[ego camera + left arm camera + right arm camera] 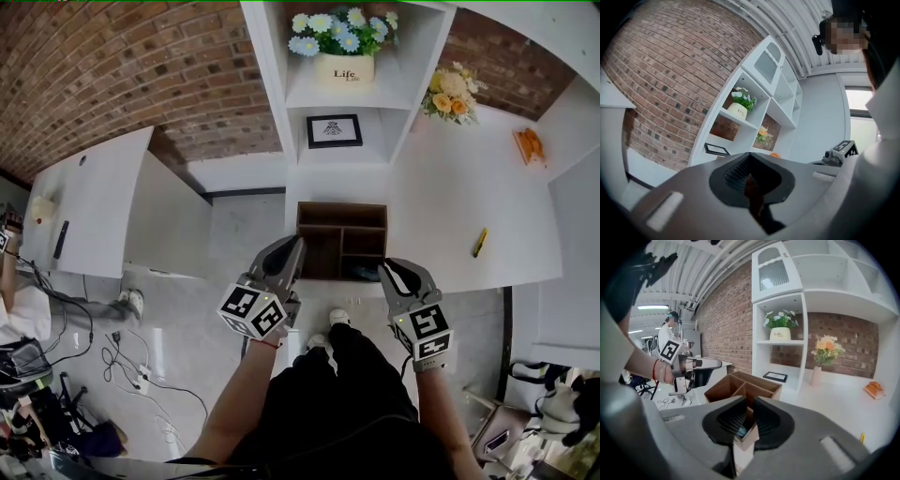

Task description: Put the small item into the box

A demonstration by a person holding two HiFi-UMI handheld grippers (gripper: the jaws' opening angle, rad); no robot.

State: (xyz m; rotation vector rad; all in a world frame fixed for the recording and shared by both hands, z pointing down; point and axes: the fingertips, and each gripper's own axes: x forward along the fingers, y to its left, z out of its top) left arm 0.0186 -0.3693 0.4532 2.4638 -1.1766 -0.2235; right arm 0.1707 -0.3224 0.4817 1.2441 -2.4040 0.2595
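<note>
A brown wooden box [341,217] with several compartments stands at the near edge of the white table [450,206]. A dark teal small item [362,273] lies in its front right compartment, and shows again as the teal item [740,431] in the right gripper view. My left gripper [296,246] hovers at the box's front left corner, jaws together and empty. My right gripper [387,269] hangs just off the box's front right corner, jaws nearly touching with nothing between them. Along the right gripper's [749,417] jaws the box [743,389] sits close ahead. The left gripper [749,177] points up at the shelves.
A yellow pen-like item [479,242] lies on the table right of the box, and an orange object [528,145] at the far right. White shelves [342,84] behind hold a flower pot [343,67] and a framed picture [334,130]. A vase of flowers [450,94] stands nearby. Cables [141,375] lie on the floor.
</note>
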